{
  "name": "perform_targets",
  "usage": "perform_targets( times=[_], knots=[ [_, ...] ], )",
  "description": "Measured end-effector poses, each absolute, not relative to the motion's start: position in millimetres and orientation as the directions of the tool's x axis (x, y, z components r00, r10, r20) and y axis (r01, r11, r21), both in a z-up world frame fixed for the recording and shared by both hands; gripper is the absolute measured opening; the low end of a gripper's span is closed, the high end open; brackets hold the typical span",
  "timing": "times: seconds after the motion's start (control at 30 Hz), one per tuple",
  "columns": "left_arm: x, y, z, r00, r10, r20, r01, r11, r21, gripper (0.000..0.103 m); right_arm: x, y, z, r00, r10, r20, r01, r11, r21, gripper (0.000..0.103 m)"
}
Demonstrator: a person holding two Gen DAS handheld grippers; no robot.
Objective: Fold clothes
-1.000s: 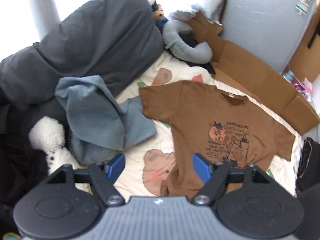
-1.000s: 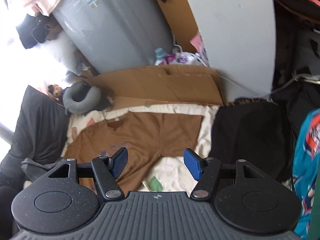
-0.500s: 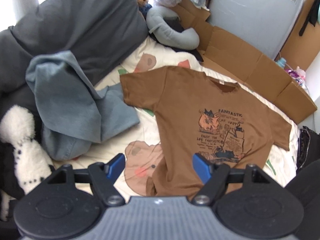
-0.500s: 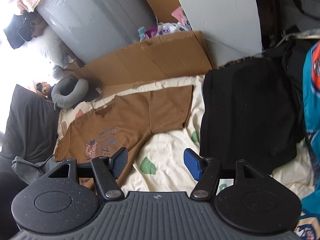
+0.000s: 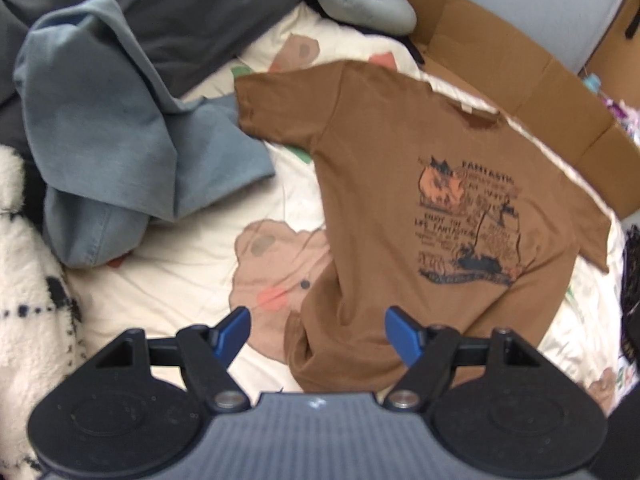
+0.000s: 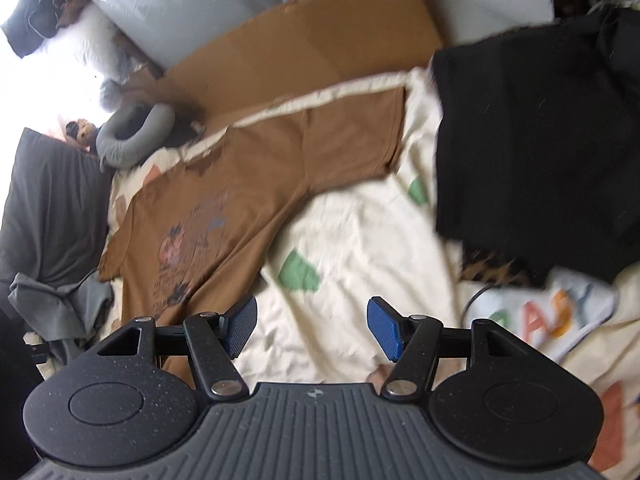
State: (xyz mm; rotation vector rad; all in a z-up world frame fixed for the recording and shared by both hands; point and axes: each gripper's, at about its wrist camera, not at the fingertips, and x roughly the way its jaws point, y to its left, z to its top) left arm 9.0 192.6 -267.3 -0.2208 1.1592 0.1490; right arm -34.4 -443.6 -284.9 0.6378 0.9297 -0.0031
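Starting at your left, the blue-grey garment (image 5: 120, 120) lies crumpled against the dark pillow (image 5: 192, 8), clear of the work. Next to it, the brown T-shirt (image 5: 400, 200) is spread flat, print side up, on the cream bear-print bed cover (image 5: 180, 280). Your left tongs (image 5: 316, 330) hang wide open and empty right over the shirt's hem corner, with the near edge of the cloth directly between and just ahead of the blue pads (image 5: 234, 328). From there the shirt's long axis runs away from you and slightly to the right, hem nearest, collar (image 5: 476, 118) farthest, up by the cardboard (image 5: 500, 60). One sleeve points left toward the blue-grey garment, the other right toward the bed's edge. Your right tongs (image 6: 312, 330) are just as wide open and hold nothing, but they hover over bare bed cover, and the brown T-shirt (image 6: 248, 184) sits off to their left, its far sleeve reaching toward the black garment (image 6: 540, 128). So the left hand is the nearer one, and I judge the hem corner its natural first grip. The right hand would have to travel left to reach the hem's other corner or the sleeve.
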Motion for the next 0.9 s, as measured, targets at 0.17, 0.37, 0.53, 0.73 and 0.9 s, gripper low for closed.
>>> perform_targets(
  times=[0.17, 0.37, 0.53, 0.73, 0.9],
  knots=[
    [9.5, 186.6, -297.1, 0.368, -0.013, -0.930, -0.196, 0.976, -0.092, 0.076, -21.5, -415.5, -318.1, 0.571, 0.337, -0.748, 0.229, 0.810, 0.540, 0.064],
    [6.6, 174.9, -332.0, 0.335, -0.014, -0.942, -0.141, 0.988, -0.065, 0.076, 2.2, -370.8, -358.0, 0.497, 0.461, -0.735, 0.159, 0.784, 0.600, 0.056],
    [3.8, 163.8, -354.2, 0.320, -0.023, -0.947, -0.113, 0.992, -0.062, 0.076, 26.1, -338.7, -382.8, 0.444, 0.508, -0.738, 0.109, 0.787, 0.607, 0.056],
    [6.8, 154.5, -372.3, 0.312, -0.026, -0.950, -0.077, 0.996, -0.053, 0.076, 53.5, -315.6, -400.8, 0.398, 0.541, -0.740, 0.064, 0.789, 0.611, 0.056],
    [10.3, 143.7, -385.6, 0.300, 0.038, -0.953, -0.015, 0.999, 0.035, 0.076, 71.9, -300.8, -412.4, 0.349, 0.582, -0.734, 0.035, 0.775, 0.631, 0.056]
  ],
)
